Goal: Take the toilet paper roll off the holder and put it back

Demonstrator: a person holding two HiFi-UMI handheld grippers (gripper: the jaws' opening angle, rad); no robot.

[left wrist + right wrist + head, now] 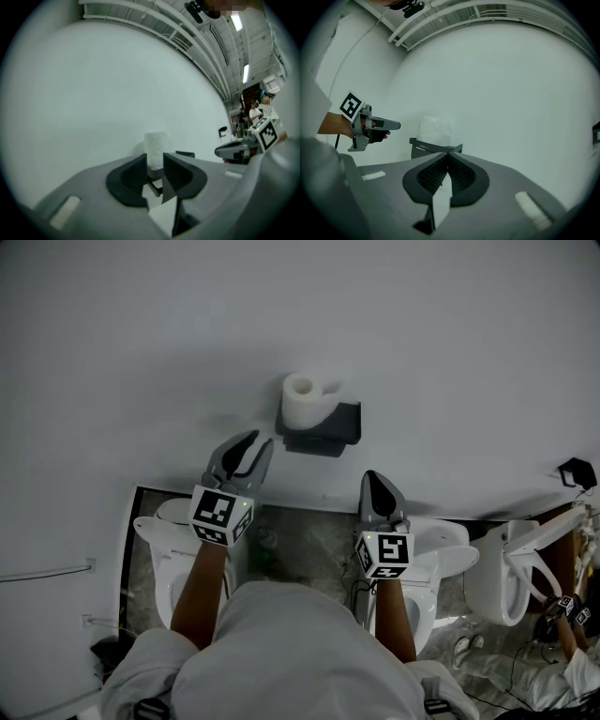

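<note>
My left gripper [254, 450]: jaws partly spread, nothing between them. Toilet paper roll [302, 400] upright on holder [335, 425], at its 1 o'clock. Right gripper [373, 480]: pressed together, empty.

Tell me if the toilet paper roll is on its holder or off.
On. The toilet paper roll stands upright on the dark wall holder.

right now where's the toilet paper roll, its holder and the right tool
toilet paper roll [302, 409], head view, on its white side
holder [342, 423], head view, on its dark body right of the roll
right tool [448, 153], right gripper view, where its shut tips meet
</note>
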